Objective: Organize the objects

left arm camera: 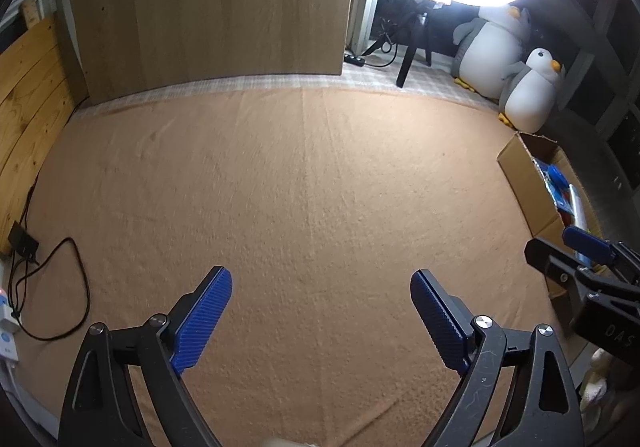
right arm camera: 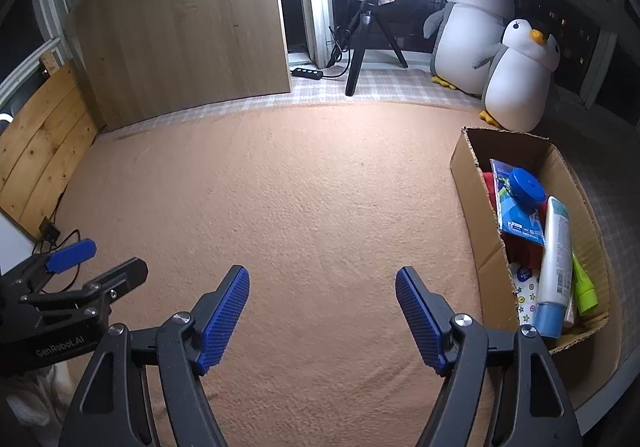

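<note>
Nubbly peach blanket [right arm camera: 304, 183]; corrugated cardboard box [right arm camera: 472, 183] holding tubes, perhaps lotion. Left gripper [left arm camera: 321, 317] and right gripper [right arm camera: 322, 313] hover level, ribbed blue fingers [right arm camera: 222, 321] spread wide, empty.

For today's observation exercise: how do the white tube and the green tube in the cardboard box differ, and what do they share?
The white tube is much bigger than the green tube. The white tube has a pale blue cap; the green tube is yellow-green all over, cap included. The white tube lies on the side nearer the blanket, the green tube beside the outer wall. Both lie in the cardboard box, caps toward the camera.
</note>
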Demonstrator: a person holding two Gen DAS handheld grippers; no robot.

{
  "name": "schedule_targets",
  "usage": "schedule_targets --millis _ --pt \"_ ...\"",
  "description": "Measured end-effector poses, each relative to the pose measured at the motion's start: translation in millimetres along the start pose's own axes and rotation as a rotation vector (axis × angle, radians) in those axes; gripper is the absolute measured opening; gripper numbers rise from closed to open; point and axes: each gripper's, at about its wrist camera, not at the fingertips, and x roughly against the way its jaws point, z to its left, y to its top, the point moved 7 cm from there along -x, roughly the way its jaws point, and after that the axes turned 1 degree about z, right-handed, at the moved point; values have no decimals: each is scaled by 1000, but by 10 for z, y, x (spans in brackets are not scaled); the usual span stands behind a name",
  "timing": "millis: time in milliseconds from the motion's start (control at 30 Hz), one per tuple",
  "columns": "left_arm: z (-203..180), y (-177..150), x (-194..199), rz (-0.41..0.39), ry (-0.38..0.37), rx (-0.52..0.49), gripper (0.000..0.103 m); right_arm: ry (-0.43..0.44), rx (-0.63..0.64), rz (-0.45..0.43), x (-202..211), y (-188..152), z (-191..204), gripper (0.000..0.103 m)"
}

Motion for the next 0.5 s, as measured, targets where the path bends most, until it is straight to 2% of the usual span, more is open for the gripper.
schedule_targets --millis 500 --pt "57 -41 25 2 10 24 93 -13 13 0 16 -56 19 73"
